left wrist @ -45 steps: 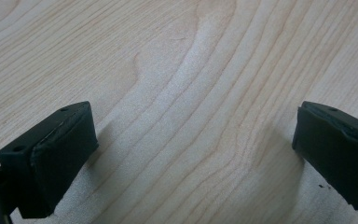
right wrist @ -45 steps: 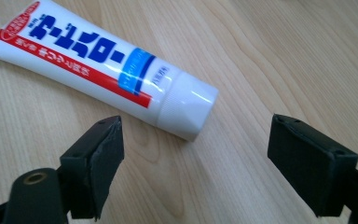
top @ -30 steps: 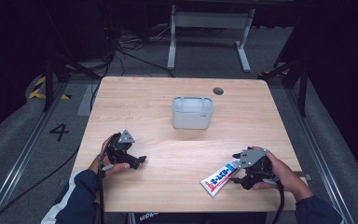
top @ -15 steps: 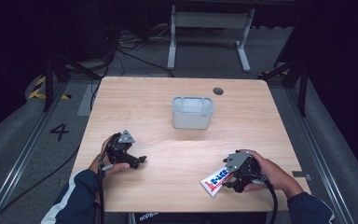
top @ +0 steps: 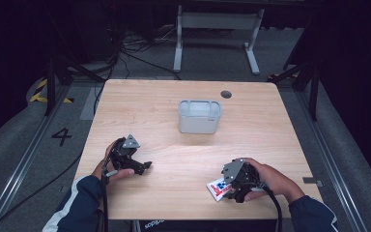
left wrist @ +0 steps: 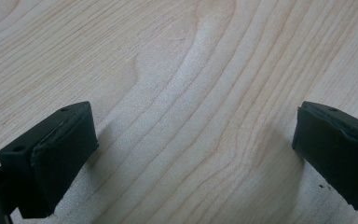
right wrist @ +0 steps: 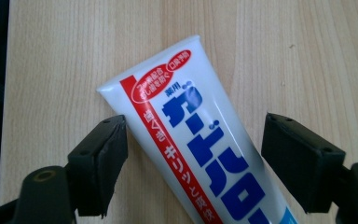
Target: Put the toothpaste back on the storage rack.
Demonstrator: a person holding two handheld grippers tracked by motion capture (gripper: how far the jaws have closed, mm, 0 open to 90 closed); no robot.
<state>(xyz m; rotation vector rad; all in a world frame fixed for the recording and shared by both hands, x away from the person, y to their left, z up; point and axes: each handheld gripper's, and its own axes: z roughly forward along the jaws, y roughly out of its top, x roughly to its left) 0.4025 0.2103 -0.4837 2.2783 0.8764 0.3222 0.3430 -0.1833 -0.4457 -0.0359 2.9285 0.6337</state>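
Our right claw (right wrist: pixel 193 161) is apart, closing in around the toothpaste tube (right wrist: pixel 200 140) on the table's (top: pixel 174 111) near edge. Not squeezed yet. Our left claw (left wrist: pixel 193 154) waits apart, with nothing inside. The bin (top: pixel 199 116) sits far off, so lifting is still left.

On the wooden counter (top: pixel 174 96), a grey tub (top: pixel 199 116) stood mid-back. The left gripper (top: pixel 146 165) rested near the front left; the right gripper (top: pixel 229 191) sat over a toothpaste tube (top: pixel 218 189) at the front right.
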